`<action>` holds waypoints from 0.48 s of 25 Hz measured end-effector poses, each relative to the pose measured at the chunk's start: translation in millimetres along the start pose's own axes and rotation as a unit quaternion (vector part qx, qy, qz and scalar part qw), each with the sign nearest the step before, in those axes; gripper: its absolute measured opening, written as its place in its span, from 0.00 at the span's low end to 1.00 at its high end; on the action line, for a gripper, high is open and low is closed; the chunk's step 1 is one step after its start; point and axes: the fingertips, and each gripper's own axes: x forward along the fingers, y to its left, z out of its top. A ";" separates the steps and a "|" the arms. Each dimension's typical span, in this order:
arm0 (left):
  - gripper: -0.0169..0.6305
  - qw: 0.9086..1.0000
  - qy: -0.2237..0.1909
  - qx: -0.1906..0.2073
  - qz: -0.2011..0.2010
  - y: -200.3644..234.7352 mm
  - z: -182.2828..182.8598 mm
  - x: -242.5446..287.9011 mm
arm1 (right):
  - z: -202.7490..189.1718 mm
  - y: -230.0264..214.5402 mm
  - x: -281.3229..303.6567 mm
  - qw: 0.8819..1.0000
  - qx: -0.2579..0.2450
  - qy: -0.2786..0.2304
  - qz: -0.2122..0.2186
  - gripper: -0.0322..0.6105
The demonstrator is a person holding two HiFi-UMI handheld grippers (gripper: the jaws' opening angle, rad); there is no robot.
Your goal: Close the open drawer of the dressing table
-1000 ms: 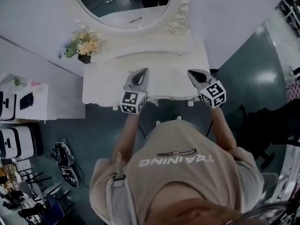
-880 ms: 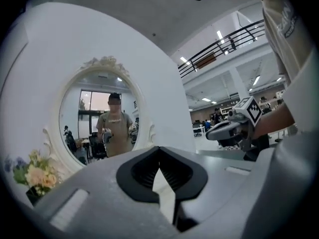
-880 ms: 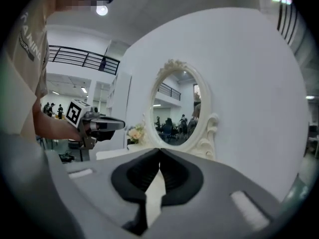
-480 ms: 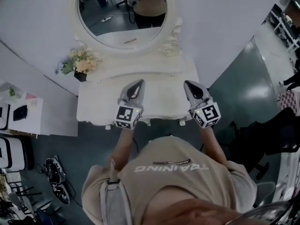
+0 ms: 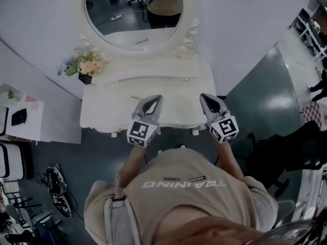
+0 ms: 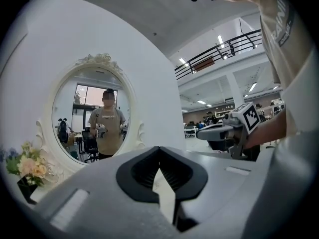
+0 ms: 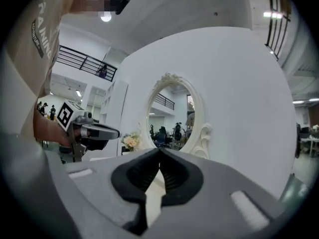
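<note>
The white ornate desk [image 5: 104, 111] is overhung by the left hand-held gripper [image 5: 155, 99] and the right hand-held gripper [image 5: 205, 97], both closed on nothing; pale flowers [image 5: 85, 63] are held in a dark pot [image 5: 85, 79].

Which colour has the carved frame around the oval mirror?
White, the same as the dressing table. The mirror frame shows best in the head view.
</note>
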 end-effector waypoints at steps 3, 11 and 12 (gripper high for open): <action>0.03 1.000 0.006 -0.003 -0.005 -5.6 -6.4 1.0 | -7.6 0.2 -1.3 1.000 0.003 0.012 0.009 0.06; 0.03 1.000 0.004 -0.017 0.002 13.5 -0.1 8.3 | 9.5 -0.2 11.6 0.999 -0.014 0.002 0.035 0.06; 0.03 1.000 0.002 -0.011 0.002 17.9 2.4 9.7 | 12.6 -0.1 15.9 0.999 -0.018 -0.006 0.038 0.06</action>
